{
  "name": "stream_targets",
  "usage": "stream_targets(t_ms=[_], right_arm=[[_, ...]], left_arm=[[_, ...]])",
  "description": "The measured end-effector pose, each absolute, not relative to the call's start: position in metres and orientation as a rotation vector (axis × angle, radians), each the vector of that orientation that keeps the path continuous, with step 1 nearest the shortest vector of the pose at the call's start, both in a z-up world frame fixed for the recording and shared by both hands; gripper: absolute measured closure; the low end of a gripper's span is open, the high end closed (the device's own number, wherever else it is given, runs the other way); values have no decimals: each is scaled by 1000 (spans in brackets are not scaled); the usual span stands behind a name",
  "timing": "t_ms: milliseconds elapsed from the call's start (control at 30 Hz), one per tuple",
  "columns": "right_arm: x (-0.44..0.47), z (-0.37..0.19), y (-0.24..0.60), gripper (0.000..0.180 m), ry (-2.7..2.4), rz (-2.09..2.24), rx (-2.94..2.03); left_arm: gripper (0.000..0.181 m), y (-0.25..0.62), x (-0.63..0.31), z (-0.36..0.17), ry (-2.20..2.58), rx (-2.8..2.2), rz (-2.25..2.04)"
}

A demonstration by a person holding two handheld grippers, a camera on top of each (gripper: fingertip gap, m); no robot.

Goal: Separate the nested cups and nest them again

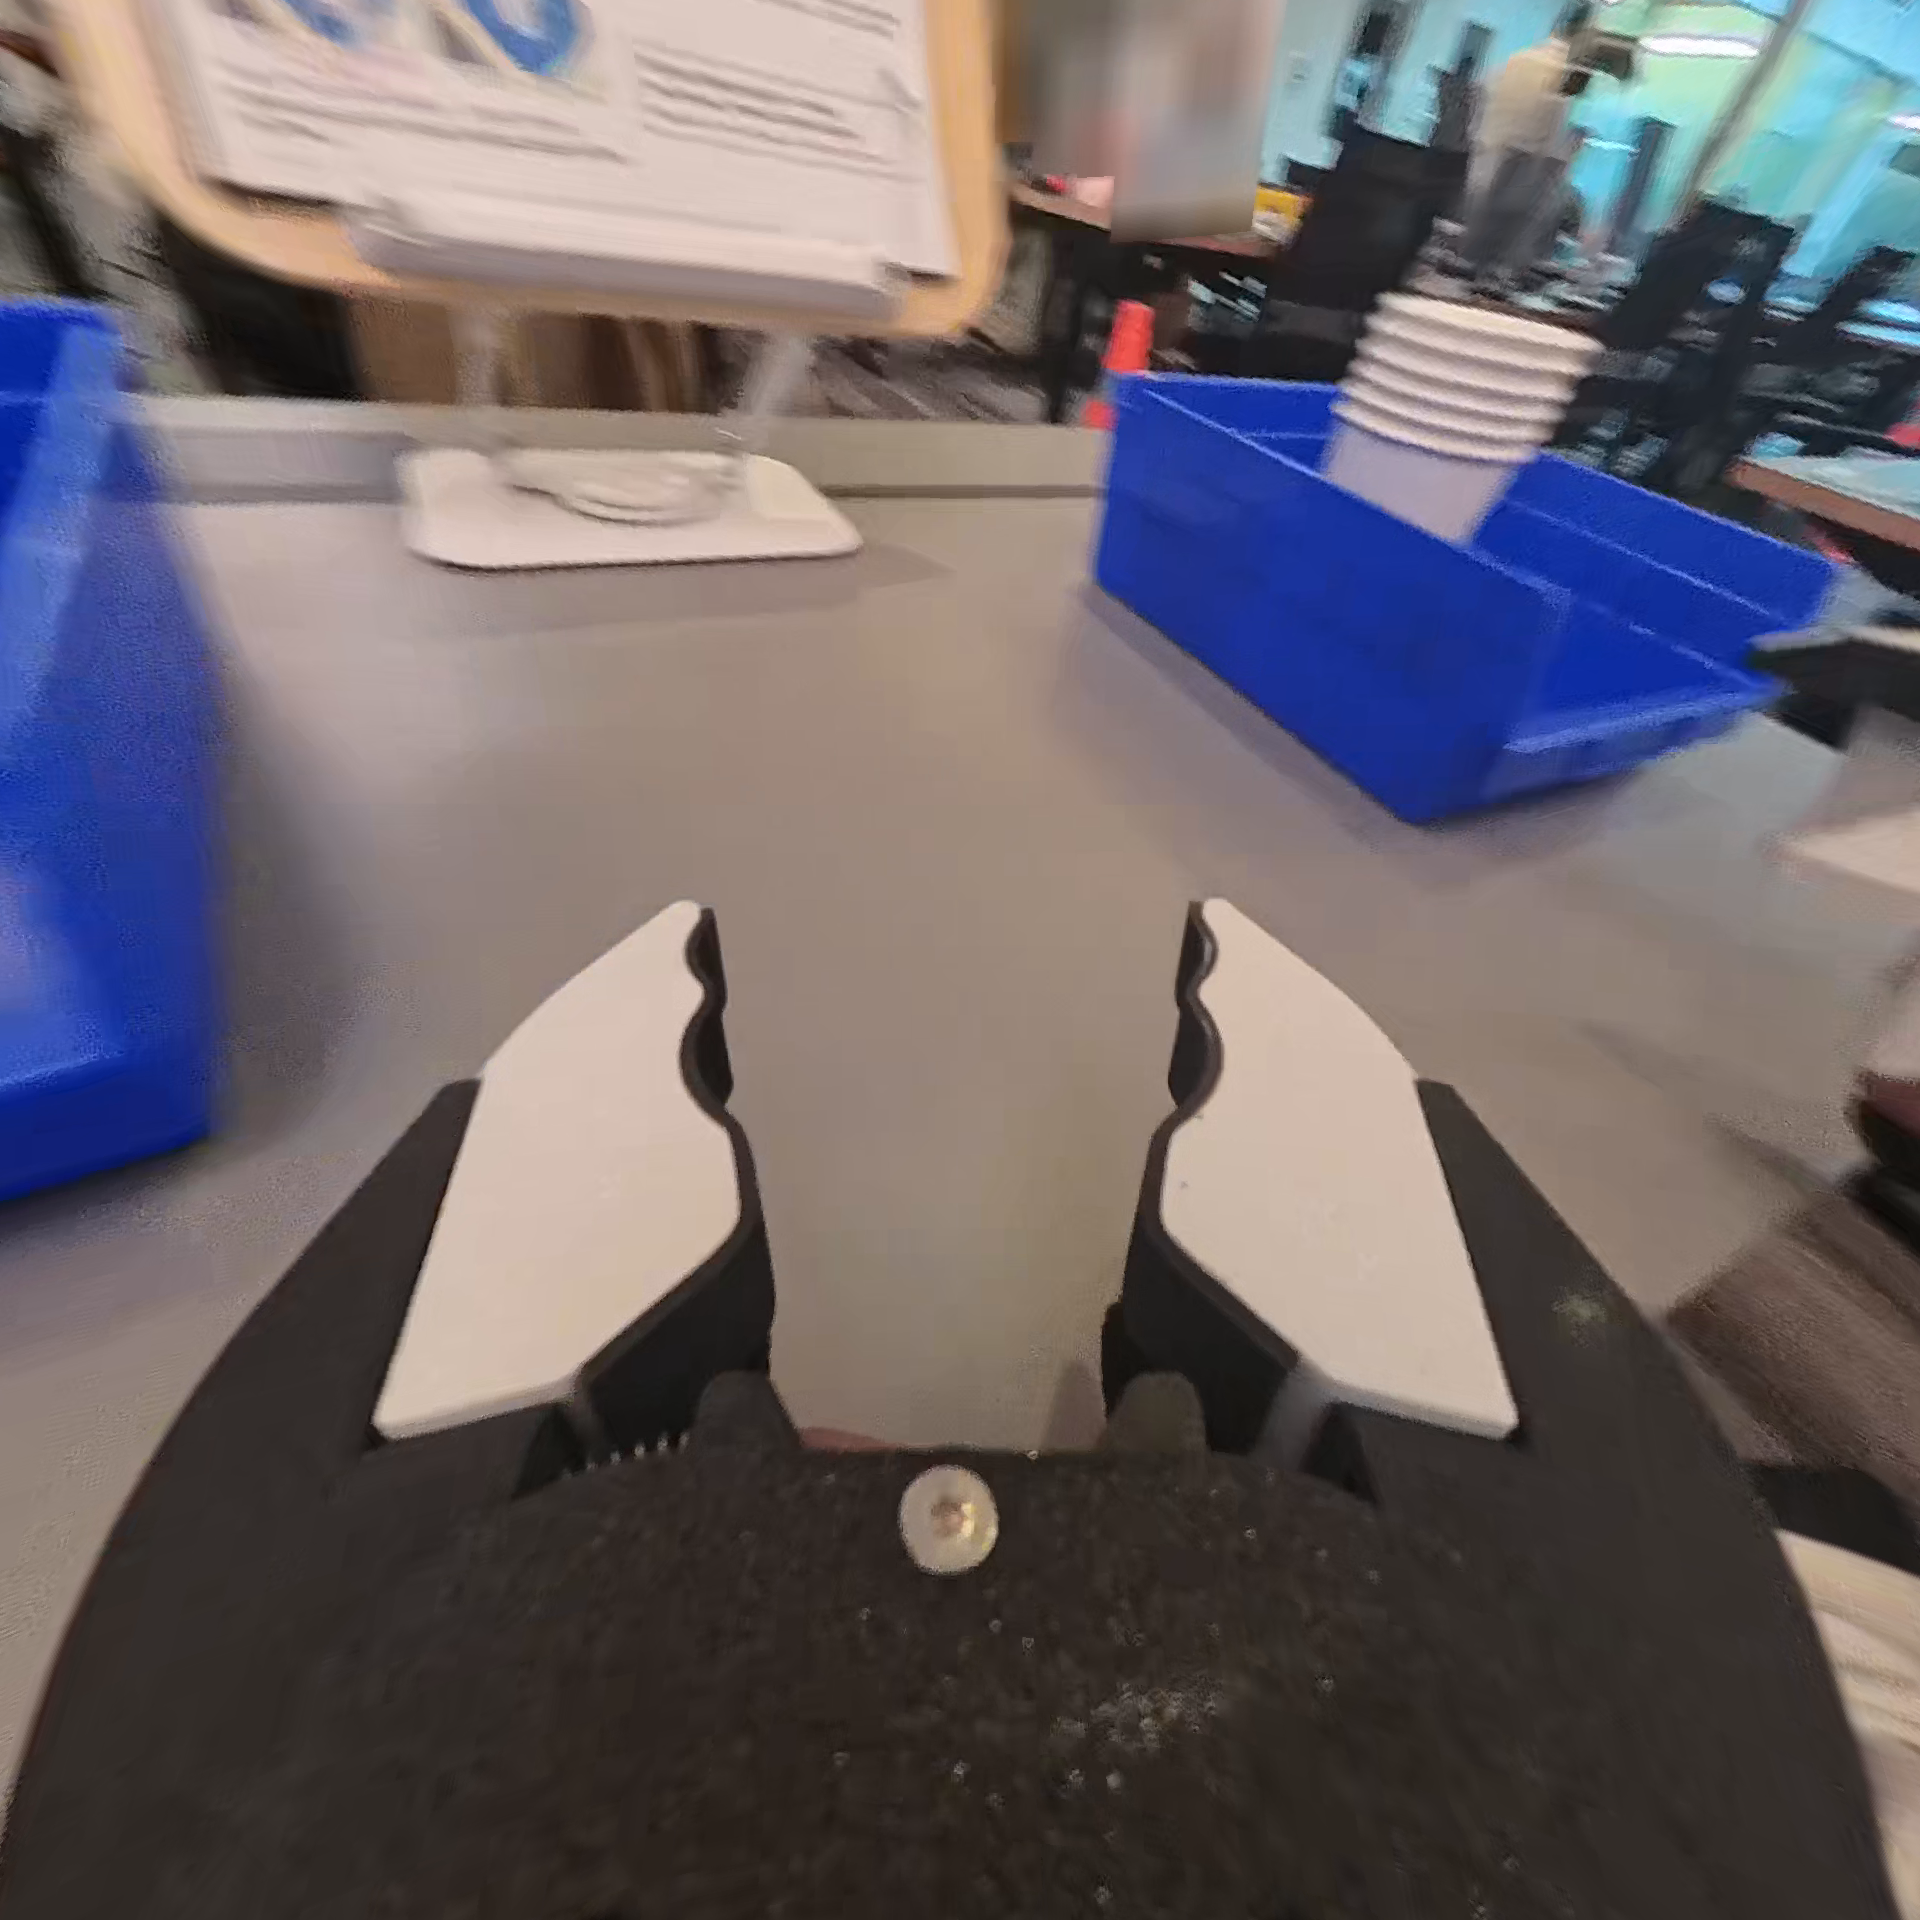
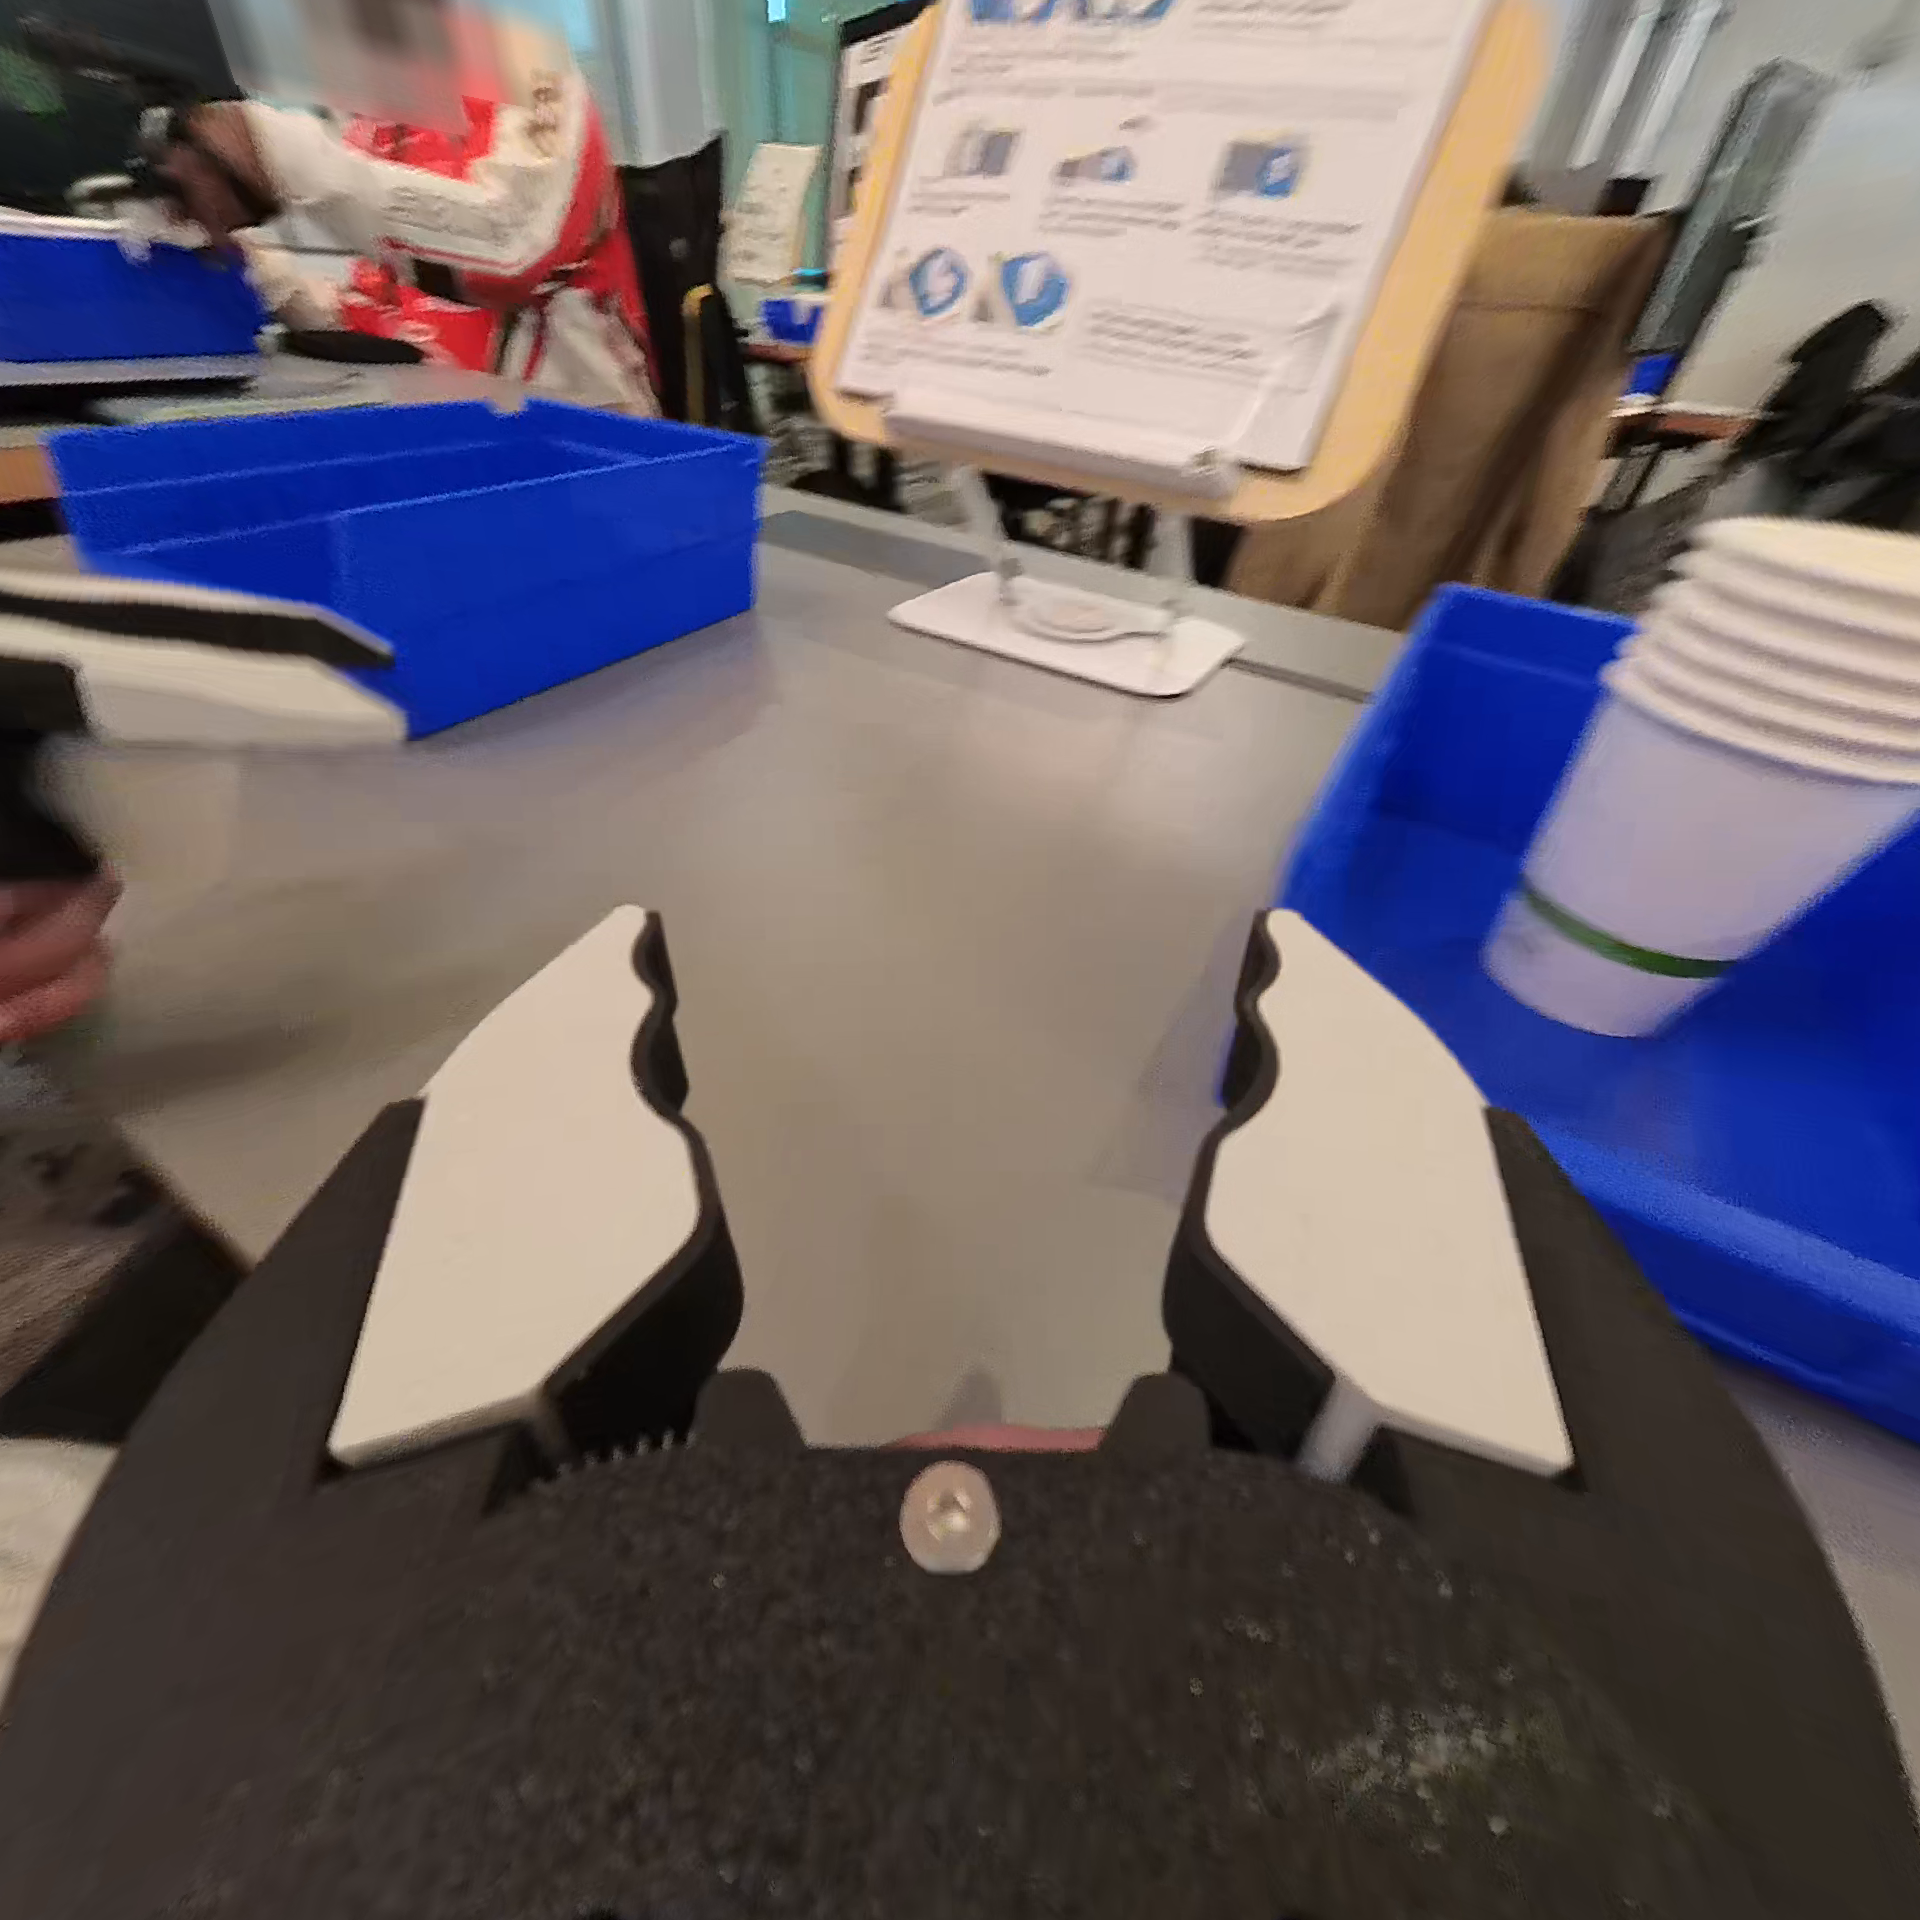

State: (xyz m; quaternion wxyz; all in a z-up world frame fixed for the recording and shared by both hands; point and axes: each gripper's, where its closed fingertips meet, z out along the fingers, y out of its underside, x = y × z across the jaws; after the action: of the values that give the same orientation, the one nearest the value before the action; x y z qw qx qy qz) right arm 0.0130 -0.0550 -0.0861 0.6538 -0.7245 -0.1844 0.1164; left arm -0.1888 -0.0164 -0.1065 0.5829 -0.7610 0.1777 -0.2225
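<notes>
Both our left hand-held gripper [image 1: 951, 914] and right hand-held gripper [image 2: 951, 920] hover open and empty above the gray table [image 1: 883, 727], while the leaning stack of cups [image 2: 1704, 769] in the blue bin [image 2: 1662, 1174] at the table's right edge could topple if we nudge it sideways.

- Grey, plain table [image 1: 935, 727], matte, no pattern.
- Bright blue right bin [image 1: 1351, 623]; same blue on left bin [image 2: 468, 582].
- White stack of nested cups [image 2: 1714, 790], ribbed by its rims; thin green band near the lowest cup's base.
- White upper faces and black inner pads on left gripper [image 1: 951, 997] and right gripper [image 2: 951, 997]; black, speckled body below, silver screw at centre.
- Pale wood board [image 2: 1371, 457] carrying white sheets with blue and grey figures.
- White base plate [image 2: 1070, 634] under the board.
- Red and white clothing on a person [image 2: 488, 229] behind.
</notes>
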Motion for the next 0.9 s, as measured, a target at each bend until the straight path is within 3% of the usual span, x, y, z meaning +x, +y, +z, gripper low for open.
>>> stream_targets(t_ms=[200, 367, 467, 600, 633, 700, 900], right_arm=[[151, -66, -42, 85, -76, 59, -1653], [240, -95, -38, 88, 104, -114, -1755], [255, -110, -27, 88, 127, -113, -1807], [266, -117, -1, 91, 161, -39, -1842], [265, -120, 7, 99, 181, -9, -1852], [261, -130, 18, 119, 210, 30, -1903], [257, -132, 34, 136, 213, -9, -1926]], left_arm=[[102, -17, -27, -100, 687, -1741, -568], [103, 13, 79, -87, 648, -1620, -480], [105, 39, 95, -106, 583, -1725, -347], [122, 49, 101, -129, 528, -1886, -426], [134, 52, 98, -132, 517, -1907, -426], [140, 54, 97, -136, 521, -1950, -478], [163, 61, 84, -136, 507, -2003, -436]])
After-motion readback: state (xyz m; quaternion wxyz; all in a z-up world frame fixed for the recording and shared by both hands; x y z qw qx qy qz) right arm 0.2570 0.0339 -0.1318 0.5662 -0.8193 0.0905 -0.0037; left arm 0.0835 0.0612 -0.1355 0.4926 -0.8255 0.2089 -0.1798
